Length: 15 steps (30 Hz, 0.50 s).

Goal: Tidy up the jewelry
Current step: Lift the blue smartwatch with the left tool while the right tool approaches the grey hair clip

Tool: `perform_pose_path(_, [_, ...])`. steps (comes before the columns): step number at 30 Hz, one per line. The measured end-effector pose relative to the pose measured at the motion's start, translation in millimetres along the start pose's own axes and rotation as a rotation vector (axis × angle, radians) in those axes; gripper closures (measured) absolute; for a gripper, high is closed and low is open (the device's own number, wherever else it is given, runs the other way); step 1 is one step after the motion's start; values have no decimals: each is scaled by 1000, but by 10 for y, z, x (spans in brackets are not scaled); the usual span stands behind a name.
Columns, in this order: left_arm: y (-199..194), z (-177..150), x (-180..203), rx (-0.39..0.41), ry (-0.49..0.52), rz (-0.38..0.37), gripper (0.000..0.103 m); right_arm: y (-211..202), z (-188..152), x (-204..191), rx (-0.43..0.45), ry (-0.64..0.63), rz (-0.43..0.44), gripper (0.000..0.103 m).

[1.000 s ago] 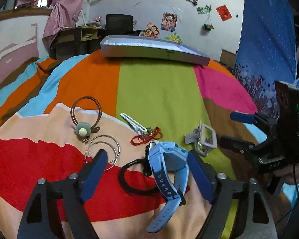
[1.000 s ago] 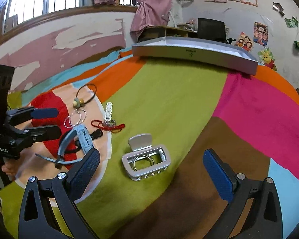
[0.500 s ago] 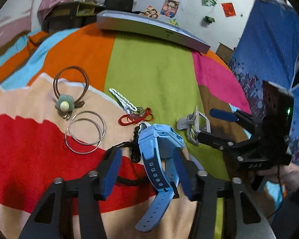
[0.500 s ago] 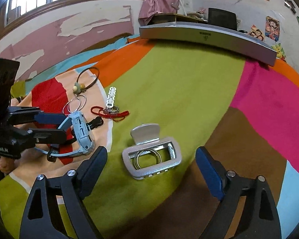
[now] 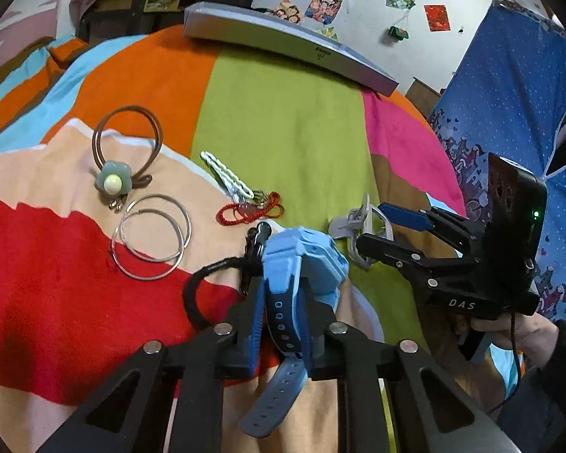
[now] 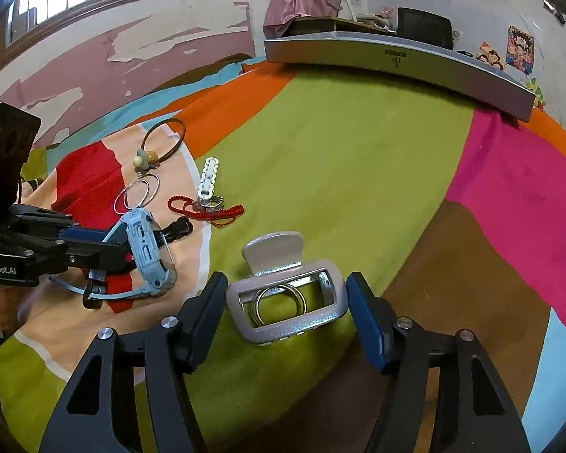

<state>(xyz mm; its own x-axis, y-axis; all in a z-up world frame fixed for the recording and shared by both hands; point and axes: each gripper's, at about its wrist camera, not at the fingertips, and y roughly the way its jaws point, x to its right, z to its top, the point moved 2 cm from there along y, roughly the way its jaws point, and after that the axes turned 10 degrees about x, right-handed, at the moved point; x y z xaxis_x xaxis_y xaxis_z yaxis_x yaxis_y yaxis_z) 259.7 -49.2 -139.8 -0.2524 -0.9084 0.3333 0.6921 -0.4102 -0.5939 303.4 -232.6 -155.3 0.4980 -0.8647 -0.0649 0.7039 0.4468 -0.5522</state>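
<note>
Left gripper (image 5: 281, 324) was closing its jaws on the strap of the blue watch (image 5: 302, 260), the pads pressing it from both sides where it lay on the striped blanket (image 5: 283, 120). Right gripper (image 6: 283, 313) was closing too, its jaws straddling the grey hair claw (image 6: 286, 302) without yet touching it; only the right wrist view showed a metal ring (image 6: 281, 302) lying inside the claw's frame. From the left wrist view the claw was mostly hidden behind the right gripper. That view showed the silver hoops (image 5: 151, 238), brown hair tie (image 5: 126, 151), white clip (image 5: 226, 179) and red cord (image 5: 251, 211) more plainly, and the grey tray (image 5: 283, 43) beyond.
</note>
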Motion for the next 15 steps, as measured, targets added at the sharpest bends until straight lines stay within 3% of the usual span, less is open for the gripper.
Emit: perform_pose_path(15, [-229,108,208,58,54,15,90,-207,131,22,81,40,40,43])
